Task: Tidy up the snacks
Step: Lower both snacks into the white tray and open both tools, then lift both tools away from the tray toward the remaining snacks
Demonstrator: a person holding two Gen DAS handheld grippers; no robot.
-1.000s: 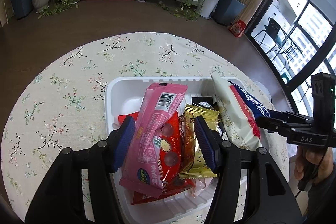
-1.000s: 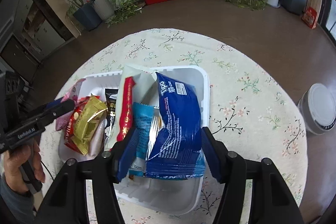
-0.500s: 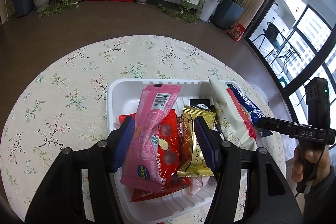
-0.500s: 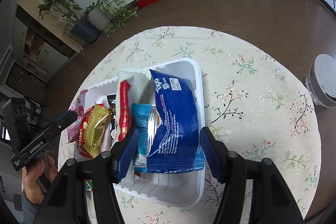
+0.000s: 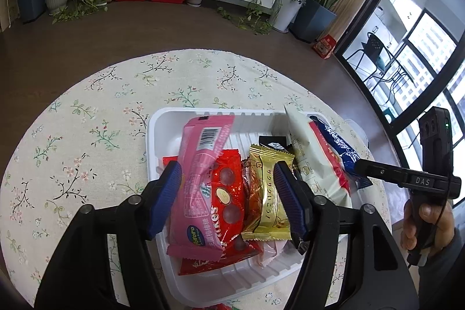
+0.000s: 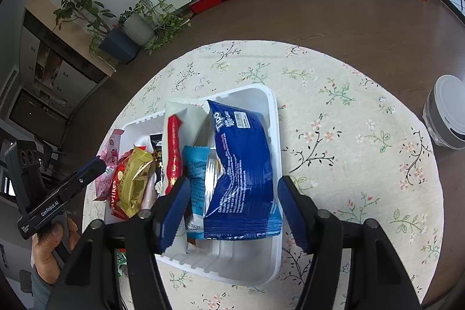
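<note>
A white tray [image 5: 162, 130] on the round floral table holds several snacks. A pink packet [image 5: 200, 164], a red chocolate bag [image 5: 229, 193] and a gold packet [image 5: 268, 193] lie between the fingers of my left gripper [image 5: 225, 176]. Its jaws are opening and no pad presses on a packet. My right gripper [image 6: 232, 191] hangs open over the tray [image 6: 273, 118], straddling a blue Tipo bag [image 6: 241, 164] and a light blue packet [image 6: 197, 170] that rest in it. A white bag with a red stripe [image 6: 174, 147] lies beside them. Each gripper shows in the other's view: left gripper [image 6: 90, 167], right gripper [image 5: 363, 167].
A white lidded tub [image 6: 447, 112] stands at the table's right edge. A green wrapper [image 6: 121, 260] peeks out beside the tray's near corner. A hand [image 5: 421, 225] holds the right gripper's handle. Floor, plants and a low shelf lie beyond the table.
The pink packet's far end has swung a little to the left between the left fingers. The right view has rolled, so the tray sits more slanted in it.
</note>
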